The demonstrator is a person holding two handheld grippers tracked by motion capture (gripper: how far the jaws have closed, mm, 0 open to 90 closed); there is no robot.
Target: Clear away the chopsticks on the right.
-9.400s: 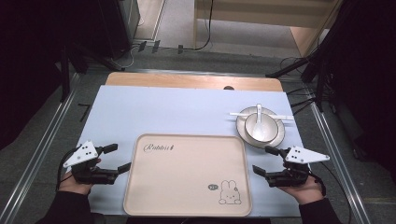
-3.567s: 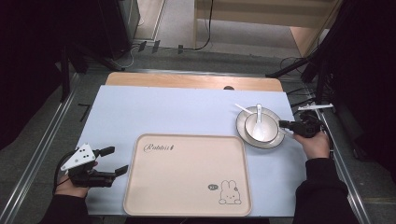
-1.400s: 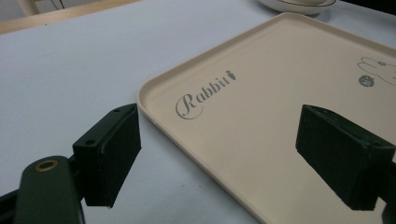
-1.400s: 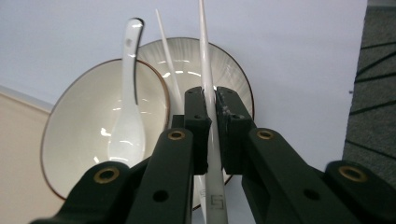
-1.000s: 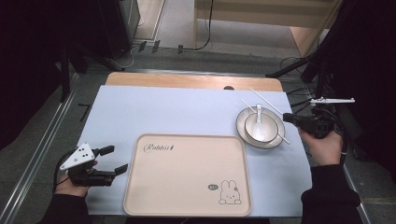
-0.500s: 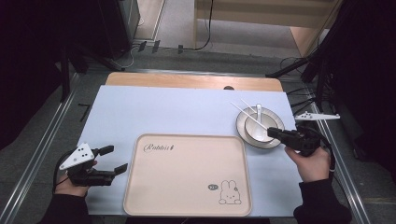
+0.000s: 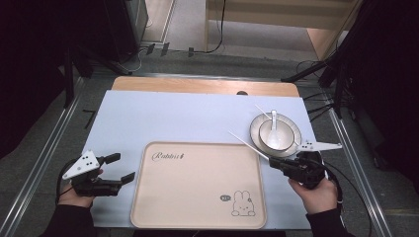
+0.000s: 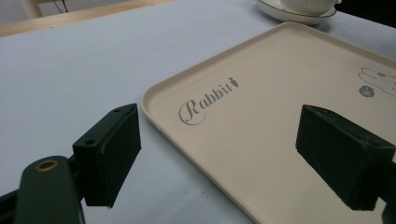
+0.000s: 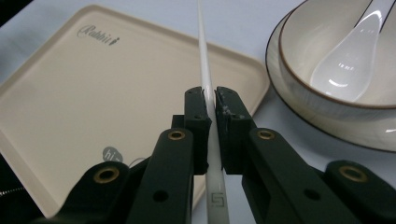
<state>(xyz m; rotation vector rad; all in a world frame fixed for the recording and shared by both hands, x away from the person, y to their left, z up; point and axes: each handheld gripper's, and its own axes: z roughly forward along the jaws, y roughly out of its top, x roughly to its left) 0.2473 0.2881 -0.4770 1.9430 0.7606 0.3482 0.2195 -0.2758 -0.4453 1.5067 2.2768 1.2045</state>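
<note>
One white chopstick (image 7: 248, 145) pinched in the closed right gripper (image 7: 273, 163) over the beige tray (image 7: 163, 207), second chopstick (image 7: 262, 112) lying across the bowl (image 7: 276, 134) beyond, left gripper (image 8: 233, 154) jaws wide apart and empty, "Rabbit" script between them, glossy spoon (image 9: 348, 60) right of the jaws clamping the chopstick (image 9: 205, 74).

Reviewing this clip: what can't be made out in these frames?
- Chopstick: the right gripper view cuts its far tip at the top edge; the right gripper, shut on it, covers part of it.
- Spoon: handle end cut by the same view's corner.
- Bowl: the left gripper view shows just its base.
- Tray lettering: too small in the high view.
</note>
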